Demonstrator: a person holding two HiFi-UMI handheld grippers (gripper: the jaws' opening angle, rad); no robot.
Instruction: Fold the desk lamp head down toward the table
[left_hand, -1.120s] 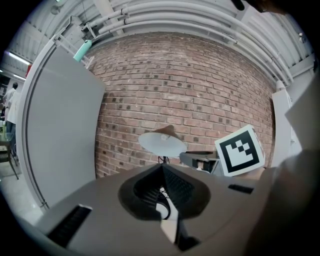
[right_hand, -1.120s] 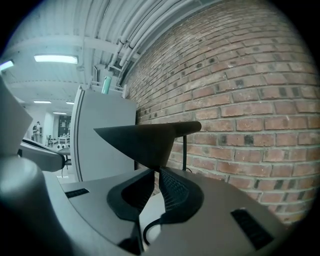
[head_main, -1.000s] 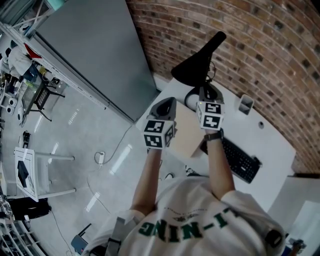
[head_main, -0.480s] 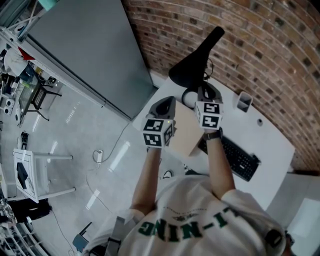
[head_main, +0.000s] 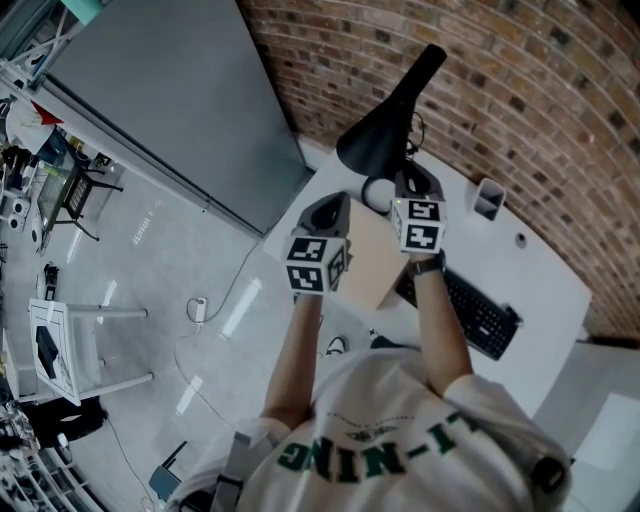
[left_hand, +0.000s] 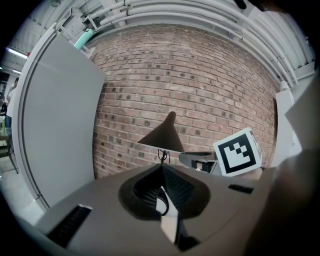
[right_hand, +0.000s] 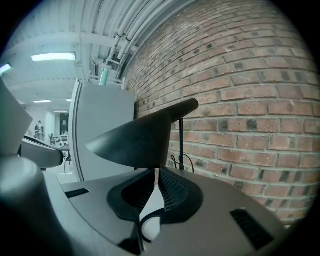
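Now the lamp head (right_hand: 142, 137) is seen just above the right gripper (right_hand: 156, 172), jaws together, empty; the left gripper (left_hand: 162, 170) is likewise narrow. The head should be pressed down gently from its top.

**Black desk lamp, head still raised**

The desk lamp (head_main: 385, 125) stands on the white tabletop (head_main: 540, 290), close to the brick wall (head_main: 520, 80). Its matte black, cone-shaped head (right_hand: 140, 137) is tilted, with the narrow end up toward the wall and the wide mouth facing down and away from it. A thin dark stem (right_hand: 181, 142) rises just beside the wall, with a looped cable (right_hand: 182, 161) near its foot.
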